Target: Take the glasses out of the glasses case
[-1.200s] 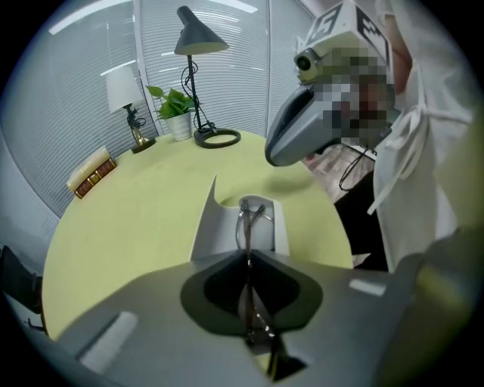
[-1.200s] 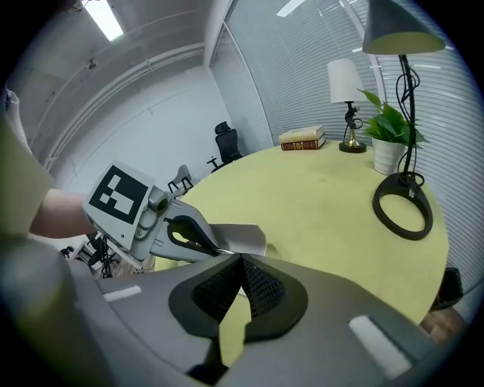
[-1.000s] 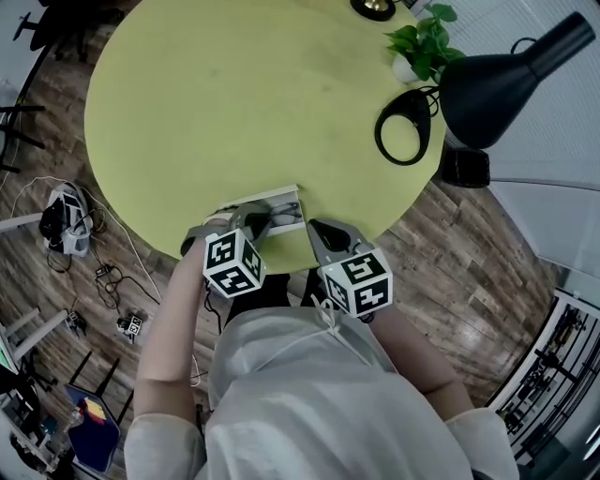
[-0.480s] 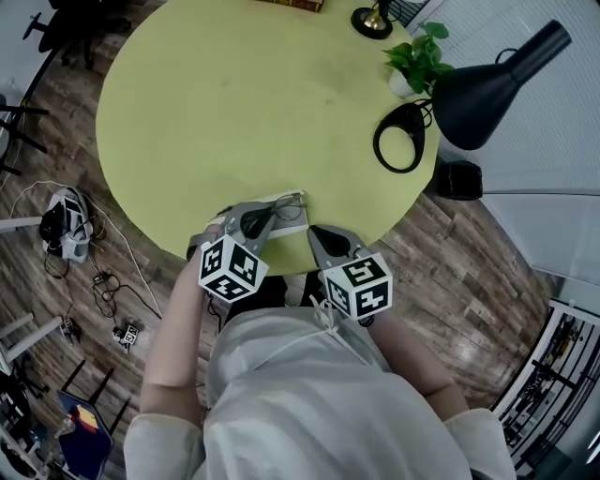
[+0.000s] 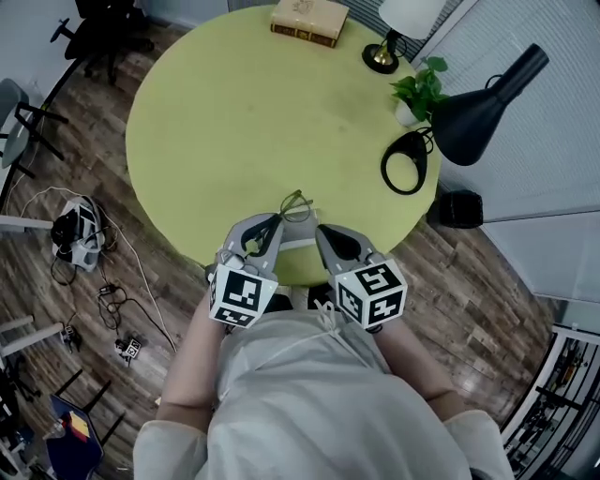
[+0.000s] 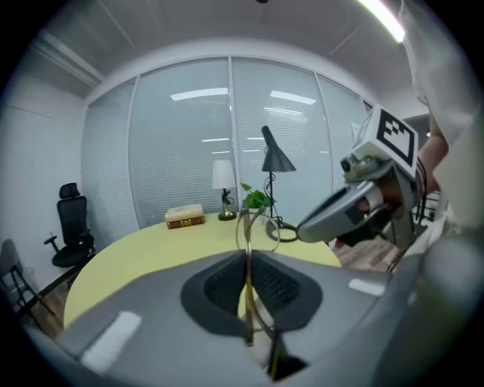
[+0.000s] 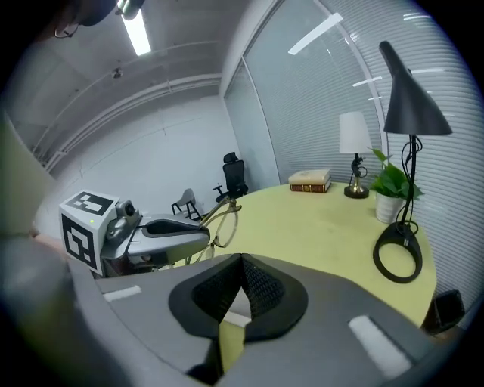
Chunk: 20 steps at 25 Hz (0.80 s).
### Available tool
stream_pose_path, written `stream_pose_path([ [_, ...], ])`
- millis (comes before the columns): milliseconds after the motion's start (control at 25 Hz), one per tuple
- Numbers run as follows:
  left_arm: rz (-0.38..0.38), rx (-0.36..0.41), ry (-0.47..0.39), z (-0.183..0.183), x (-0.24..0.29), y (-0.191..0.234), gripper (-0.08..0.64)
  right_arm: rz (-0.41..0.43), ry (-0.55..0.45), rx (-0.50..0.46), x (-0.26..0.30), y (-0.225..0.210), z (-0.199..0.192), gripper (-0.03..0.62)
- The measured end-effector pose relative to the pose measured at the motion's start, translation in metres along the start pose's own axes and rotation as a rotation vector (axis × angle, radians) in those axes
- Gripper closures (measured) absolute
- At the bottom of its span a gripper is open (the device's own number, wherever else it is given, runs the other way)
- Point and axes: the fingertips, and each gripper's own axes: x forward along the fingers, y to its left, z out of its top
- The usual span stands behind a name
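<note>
Your left claw [image 5: 273, 223] is pressed shut on the glasses [image 5: 295, 204]: in the left gripper view the two jaws of that claw [image 6: 247, 258] meet on the thin frame, and the glasses [image 6: 246, 227] stand upright out past the tips, one round rim clear of the pads, above the table [image 5: 234, 122] and not touching it. Just to its right, your right claw [image 5: 324, 233] has its jaws pressed together at the tips with nothing pinched between them; in the right gripper view only a slit shows below the meeting point of that claw [image 7: 242, 261], with a white patch and yellow table seen through it. From there you also see the left claw [image 7: 175, 230] to the left, carrying the glasses [image 7: 219, 223]. The glasses case [image 5: 298, 244], white, lies on the near edge of the table between the two claws; whether either claw touches it cannot be told. Farther out, on the right side of the table, sit a black desk lamp [image 5: 478, 98] with a ring base [image 5: 405, 159] and a small green plant [image 5: 419, 89]. At the far edge are a book [image 5: 309, 21] and a small lamp with a white shade [image 5: 398, 19]. An office chair [image 5: 94, 19] stands on the wooden floor [image 5: 84, 150] at far left.
</note>
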Motion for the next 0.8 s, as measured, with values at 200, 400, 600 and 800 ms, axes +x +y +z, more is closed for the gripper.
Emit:
stream_pose_path([
  [200,0.133,-0.127,-0.13,0.039,-0.034,0.027,0.543,-0.009,-0.087,-0.061,-0.009,0.011,0.032,0.594],
  [400,0.291,-0.2,-0.219,0.064,-0.08,0.055,0.543,-0.025,-0.198,-0.09,-0.02,0.027,0.063,0.592],
  [600,0.381,-0.207,-0.287,0.088,-0.107,0.069,0.543,-0.024,-0.291,-0.131,-0.03,0.035,0.093,0.594],
  [800,0.377,-0.244,-0.283,0.095,-0.112,0.074,0.543,-0.034,-0.331,-0.189,-0.041,0.043,0.111,0.594],
])
